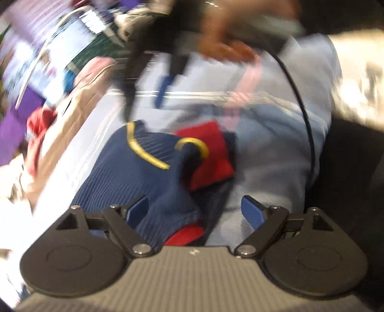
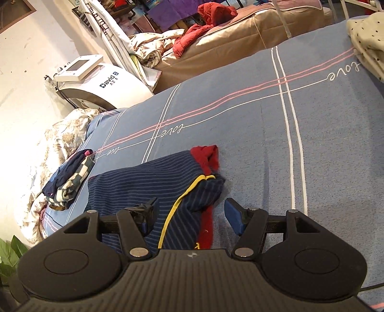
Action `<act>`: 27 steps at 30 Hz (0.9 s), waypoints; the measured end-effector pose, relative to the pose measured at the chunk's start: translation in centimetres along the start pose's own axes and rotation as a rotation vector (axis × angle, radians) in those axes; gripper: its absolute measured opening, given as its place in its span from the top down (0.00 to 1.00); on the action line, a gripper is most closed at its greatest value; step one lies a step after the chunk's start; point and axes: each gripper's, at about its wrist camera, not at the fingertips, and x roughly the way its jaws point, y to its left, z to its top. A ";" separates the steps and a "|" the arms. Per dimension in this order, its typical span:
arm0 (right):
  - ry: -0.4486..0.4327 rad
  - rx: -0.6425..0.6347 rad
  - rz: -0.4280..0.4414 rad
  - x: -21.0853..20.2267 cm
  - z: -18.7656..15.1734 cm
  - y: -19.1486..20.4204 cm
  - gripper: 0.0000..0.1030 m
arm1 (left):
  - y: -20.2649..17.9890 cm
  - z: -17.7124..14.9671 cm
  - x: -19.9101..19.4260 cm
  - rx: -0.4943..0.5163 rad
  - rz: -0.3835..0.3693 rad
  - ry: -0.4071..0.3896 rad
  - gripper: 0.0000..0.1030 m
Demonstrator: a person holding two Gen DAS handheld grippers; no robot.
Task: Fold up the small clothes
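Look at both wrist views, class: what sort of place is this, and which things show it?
Probably a lived-in bedroom. A blue bedspread covers a bed, a second bed stands behind with a red jacket thrown on it, and a small pile of folded clothes lies near the edge.

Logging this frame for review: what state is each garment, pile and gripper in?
Left gripper: open, over the garment.
Right gripper: open, nothing pinched.
Navy striped garment: partly folded, rumpled, red lining showing.
Small clothes pile: stacked at the bed edge.
Dotted cloth: folded.
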 end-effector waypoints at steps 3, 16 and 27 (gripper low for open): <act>0.000 0.002 -0.005 0.0 0.0 -0.2 0.04 | -0.7 0.5 1.0 -0.037 -0.005 -0.004 0.19; 0.096 0.196 0.093 4.9 3.3 -3.9 0.00 | -1.7 1.6 4.4 -0.048 0.069 0.008 0.43; 0.201 0.309 0.248 9.2 4.1 -4.3 0.03 | 1.6 1.1 4.3 -0.258 -0.032 0.003 0.60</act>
